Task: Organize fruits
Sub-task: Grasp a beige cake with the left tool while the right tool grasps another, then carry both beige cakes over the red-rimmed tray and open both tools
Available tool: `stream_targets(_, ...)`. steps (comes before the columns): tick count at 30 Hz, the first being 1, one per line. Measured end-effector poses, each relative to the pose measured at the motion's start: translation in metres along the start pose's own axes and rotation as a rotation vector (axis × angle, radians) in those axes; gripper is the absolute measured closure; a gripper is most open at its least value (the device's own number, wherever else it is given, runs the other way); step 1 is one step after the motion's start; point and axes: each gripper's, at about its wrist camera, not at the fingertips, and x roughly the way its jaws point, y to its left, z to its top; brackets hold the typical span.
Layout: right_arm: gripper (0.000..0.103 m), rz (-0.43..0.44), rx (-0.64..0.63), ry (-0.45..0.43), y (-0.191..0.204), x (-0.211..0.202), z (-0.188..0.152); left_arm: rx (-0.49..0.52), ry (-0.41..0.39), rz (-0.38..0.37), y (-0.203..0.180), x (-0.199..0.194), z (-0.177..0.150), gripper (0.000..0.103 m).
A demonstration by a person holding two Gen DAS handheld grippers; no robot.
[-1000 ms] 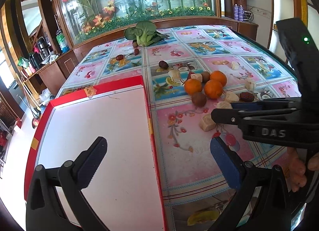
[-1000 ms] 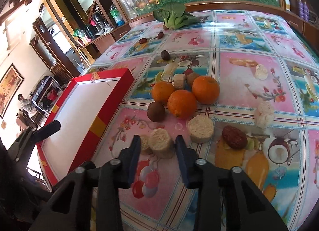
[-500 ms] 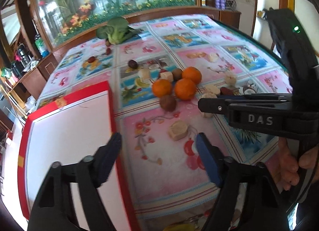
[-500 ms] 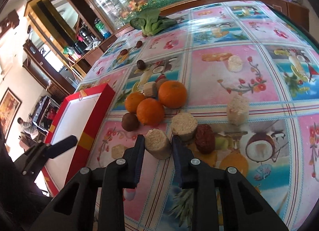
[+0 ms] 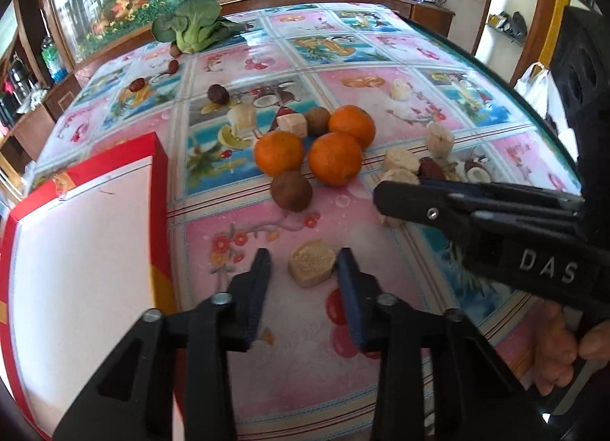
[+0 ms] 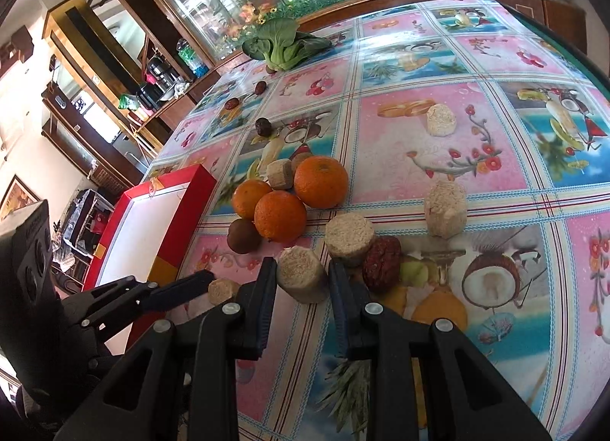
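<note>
While the left wrist view looks down its own fingers, the left claw (image 5: pixel 304 263) stands apart around a tan cylinder piece (image 5: pixel 311 263) on the tabletop (image 5: pixel 381 60); its right pad seems to touch the piece, its left pad is clear of it. Three oranges (image 5: pixel 334 163) sit in a cluster just beyond that piece, with a brown kiwi (image 5: pixel 291 190) touching the front of the cluster. Left of the oranges lies the red box (image 5: pixel 158 159) with its white inside. Right of the oranges the right claw (image 5: pixel 396 197) reaches in from the side, next to more tan pieces and a dark red date (image 5: pixel 431 168). Well behind the oranges lies a green bok choy (image 5: pixel 194 27).

From the right wrist view, the right claw (image 6: pixel 303 269) brackets a second tan cylinder (image 6: pixel 301 279); whether the pads press it I cannot tell. The oranges (image 6: pixel 280 216) lie just beyond that cylinder, the kiwi (image 6: pixel 244 236) at their left front. The date (image 6: pixel 382 263) and another tan piece (image 6: pixel 349 239) sit right of the oranges. The red box (image 6: pixel 183 212) is left of them, and the left claw (image 6: pixel 213 283) comes in below it, at its small tan piece (image 6: pixel 222 291).
</note>
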Motion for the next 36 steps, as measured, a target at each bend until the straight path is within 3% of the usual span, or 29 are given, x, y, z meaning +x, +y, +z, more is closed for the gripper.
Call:
stream_targets(2,0.077,0.002,-0.010,0.001,0.001,0.002,0.000,-0.001,-0.008,-0.005,-0.001,-0.001,-0.001,0.076)
stream_targets(10,0.077,0.041,-0.104,-0.062,0.021,-0.005,-0.001,-0.036,-0.041,-0.012,0.004,-0.015,-0.004,0.076)
stream_targets(16,0.077,0.079,-0.182,-0.123,0.037,-0.011,-0.005,-0.091,-0.145,0.016,0.024,-0.061,-0.017,0.076)
stream_targets(21,0.077,0.131,-0.209,-0.135,0.058,-0.010,-0.009,-0.162,-0.195,0.131,0.063,-0.092,-0.040,0.075)
stream_targets(26,0.077,0.206,-0.235,-0.074,0.098,0.007,-0.021,-0.216,-0.214,0.299,0.105,-0.110,-0.070,0.075)
stream_targets(31,0.077,0.255,-0.303,-0.026,0.146,0.024,-0.031,-0.278,-0.199,0.336,0.133,-0.111,-0.092,0.075)
stream_targets(36,0.077,0.207,-0.333,0.029,0.169,0.043,-0.038,-0.307,-0.200,0.354,0.150,-0.112,-0.107,0.075)
